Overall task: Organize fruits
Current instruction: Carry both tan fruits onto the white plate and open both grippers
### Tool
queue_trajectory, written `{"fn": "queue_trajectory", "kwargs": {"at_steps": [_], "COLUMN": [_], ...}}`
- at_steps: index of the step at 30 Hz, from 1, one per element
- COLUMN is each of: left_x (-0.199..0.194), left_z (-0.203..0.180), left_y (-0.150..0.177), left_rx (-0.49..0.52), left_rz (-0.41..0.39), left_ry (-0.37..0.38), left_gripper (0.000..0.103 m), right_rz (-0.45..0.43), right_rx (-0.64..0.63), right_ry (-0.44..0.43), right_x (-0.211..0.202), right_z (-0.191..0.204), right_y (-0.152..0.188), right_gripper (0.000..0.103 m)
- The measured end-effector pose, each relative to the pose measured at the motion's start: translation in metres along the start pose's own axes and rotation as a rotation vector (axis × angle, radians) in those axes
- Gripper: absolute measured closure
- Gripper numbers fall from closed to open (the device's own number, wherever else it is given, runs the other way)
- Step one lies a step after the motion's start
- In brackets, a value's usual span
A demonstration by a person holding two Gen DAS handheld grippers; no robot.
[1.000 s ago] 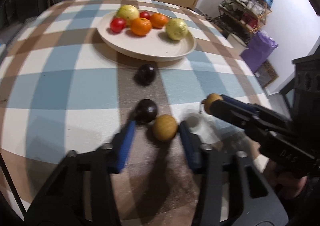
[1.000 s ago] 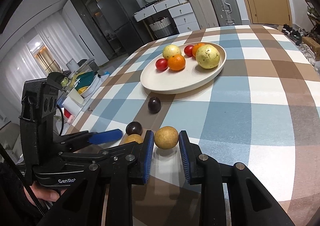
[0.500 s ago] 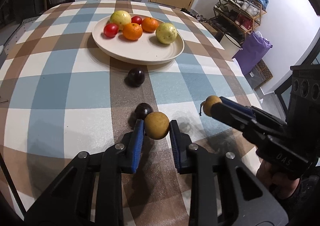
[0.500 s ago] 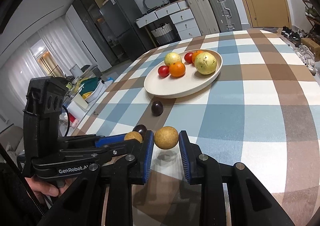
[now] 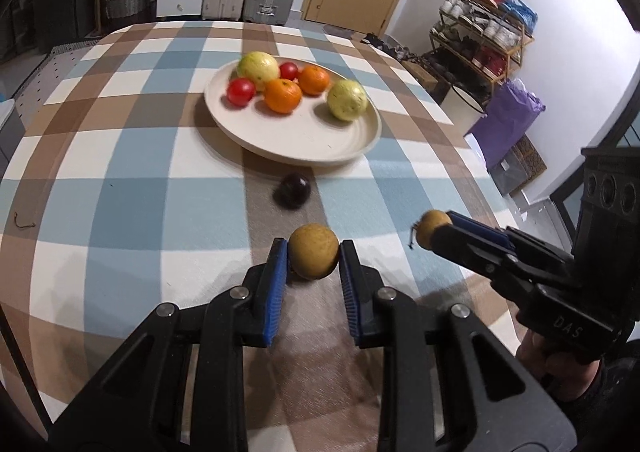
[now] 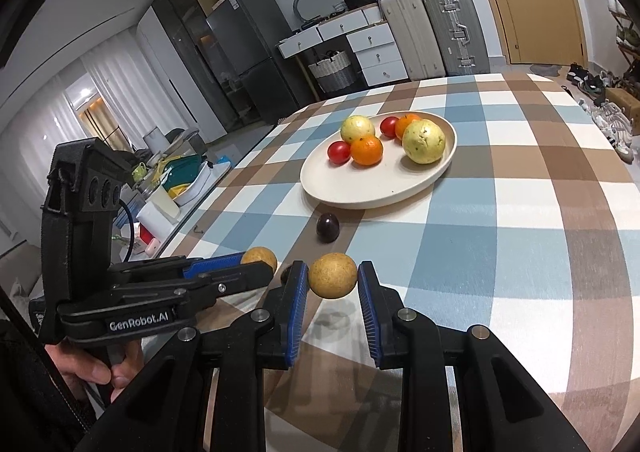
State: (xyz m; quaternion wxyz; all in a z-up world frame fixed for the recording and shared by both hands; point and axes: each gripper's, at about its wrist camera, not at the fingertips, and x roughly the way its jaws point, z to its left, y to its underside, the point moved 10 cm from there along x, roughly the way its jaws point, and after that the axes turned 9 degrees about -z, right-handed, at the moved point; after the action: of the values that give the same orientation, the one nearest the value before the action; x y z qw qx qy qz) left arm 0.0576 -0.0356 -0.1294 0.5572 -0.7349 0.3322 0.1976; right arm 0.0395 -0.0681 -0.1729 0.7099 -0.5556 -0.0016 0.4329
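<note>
Left gripper (image 5: 313, 255) has just clamped down on a brown round fruit (image 5: 313, 256) — a second ago its jaws stood wide around that fruit on the bench, next to a dark plum; now the pads pinch it and it's lifted clear of the cloth. Right gripper (image 6: 333, 281) unchanged, holding its own brown fruit (image 6: 333, 281) off the bench (image 6: 520, 212), shadow visible underneath. So both hands are loaded, and I'd judge the next leg is carrying both to the plate (image 5: 304, 140) on the far side.

Plate already holds two yellow-green guavas, two oranges, two red tomatoes, all crowded at its far half; the near half is bare — room to drop.

In the way: one dark plum (image 5: 293, 191) sits on the bench just short of the plate's near rim, right on the straight line from both grippers. A second dark plum is barely visible behind the right gripper's left finger in the right wrist view, mostly hidden. Those two are still left to collect. The grippers are close beside each other, so they may bump.
</note>
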Motion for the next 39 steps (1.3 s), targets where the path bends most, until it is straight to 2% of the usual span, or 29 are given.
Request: {"fn": "queue_trajectory", "kwargs": {"at_steps": [11, 15, 24, 39], "left_x": [0.019, 0.030, 0.069, 0.124], "left_z": [0.025, 0.029, 0.040, 0.045], "left_y": [-0.040, -0.060, -0.094, -0.114], "left_rx": [-0.018, -0.023, -0.031, -0.030], "left_rz": [-0.016, -0.026, 0.007, 0.056], "left_ry": [0.002, 0.006, 0.004, 0.014], "left_gripper": [0.080, 0.080, 0.080, 0.080], "right_rz": [0.047, 0.052, 0.042, 0.054], "right_rx": [-0.007, -0.018, -0.008, -0.024], "right_ry": [-0.031, -0.029, -0.013, 0.022], "right_x": [0.031, 0.044, 0.072, 0.130], "right_z": [0.006, 0.006, -0.009, -0.044], "right_y": [-0.020, -0.035, -0.073, -0.107], "right_gripper": [0.077, 0.077, 0.077, 0.077]}}
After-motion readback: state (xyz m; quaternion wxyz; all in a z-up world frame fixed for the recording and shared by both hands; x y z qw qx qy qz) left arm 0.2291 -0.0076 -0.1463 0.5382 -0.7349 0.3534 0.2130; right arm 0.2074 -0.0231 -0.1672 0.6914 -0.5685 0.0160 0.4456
